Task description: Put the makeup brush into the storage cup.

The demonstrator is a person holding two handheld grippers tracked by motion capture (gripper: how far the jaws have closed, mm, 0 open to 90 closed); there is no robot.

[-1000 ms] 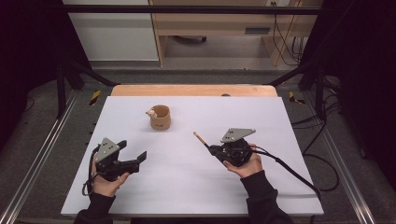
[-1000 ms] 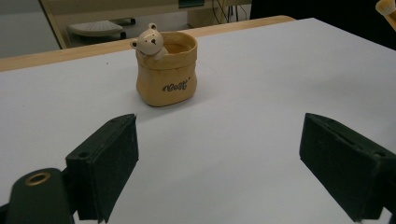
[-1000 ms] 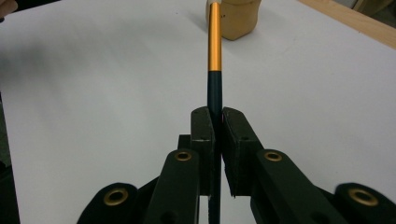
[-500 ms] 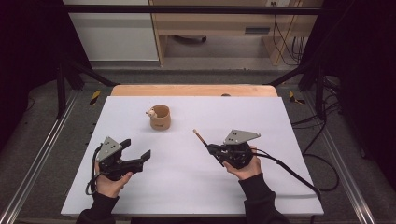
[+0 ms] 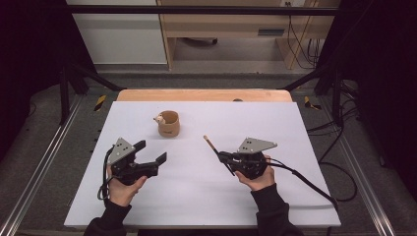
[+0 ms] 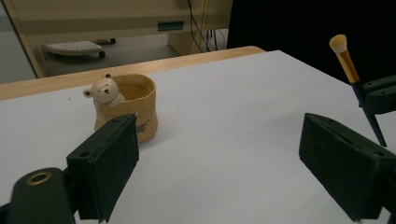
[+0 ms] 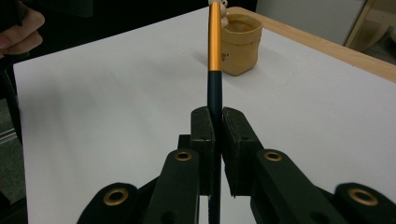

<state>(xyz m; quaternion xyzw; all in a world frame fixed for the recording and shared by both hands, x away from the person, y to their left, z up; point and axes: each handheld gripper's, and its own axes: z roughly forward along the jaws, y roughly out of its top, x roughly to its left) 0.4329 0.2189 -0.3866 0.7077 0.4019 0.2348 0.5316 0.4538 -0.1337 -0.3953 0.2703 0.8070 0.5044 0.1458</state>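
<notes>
Fingers of the right gripper (image 5: pixel 222 158) are clenched on the dark lower handle of a makeup brush (image 7: pixel 214 42), which points toward the upper left of the high view, its pale bristle tip aimed at the bear-faced cup (image 5: pixel 168 123) in the upper middle of the white counter (image 5: pixel 295 196). Those of the left gripper (image 5: pixel 150 152) stand released and apart, holding nothing, at the lower left. Judging by its thin build, the brush is light and stiff, its smooth gold ferrule likely slippery; the dark handle is the surer place to hold, and the bristles should be spared.
</notes>
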